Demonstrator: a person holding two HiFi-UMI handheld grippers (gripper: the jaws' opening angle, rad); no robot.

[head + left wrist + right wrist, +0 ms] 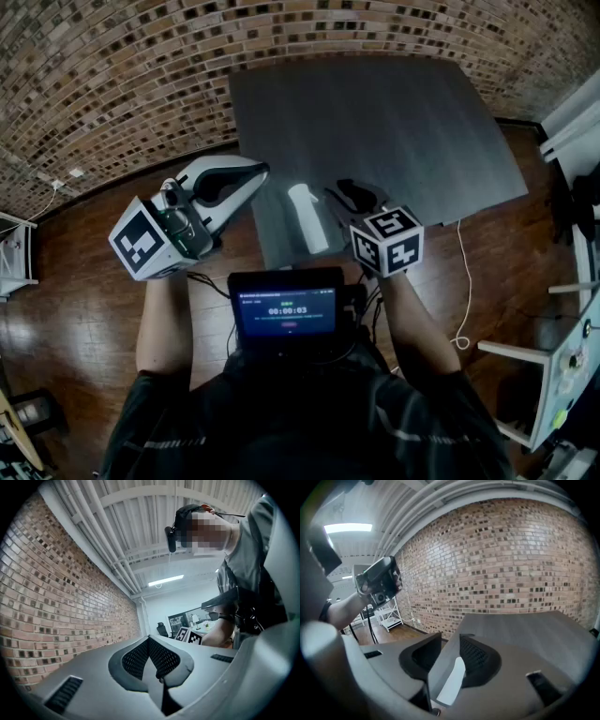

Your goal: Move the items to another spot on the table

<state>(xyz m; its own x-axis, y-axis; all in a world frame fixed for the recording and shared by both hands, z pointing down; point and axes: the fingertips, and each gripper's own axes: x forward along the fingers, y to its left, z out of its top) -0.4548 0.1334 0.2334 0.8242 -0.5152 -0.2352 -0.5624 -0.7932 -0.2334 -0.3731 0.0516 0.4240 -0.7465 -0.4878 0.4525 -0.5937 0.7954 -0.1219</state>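
Observation:
A white cylindrical bottle (308, 218) lies on the dark grey table (394, 122) near its front edge. My right gripper (337, 193) hovers just right of the bottle's far end, aimed down at the table. In the right gripper view its jaws (450, 641) stand apart, and the white bottle (451, 682) shows low in the gap with neither pad pressing on it. My left gripper (260, 172) is held off the table's left edge, tilted upward. Its jaws (149, 640) are closed together with nothing between them.
A dark screen with a timer (286, 313) hangs at the person's chest. A white cable (460, 281) trails over the wooden floor to the right of the table. White racks stand at the far right (562, 356) and far left (14, 253). A brick wall (511, 569) runs behind the table.

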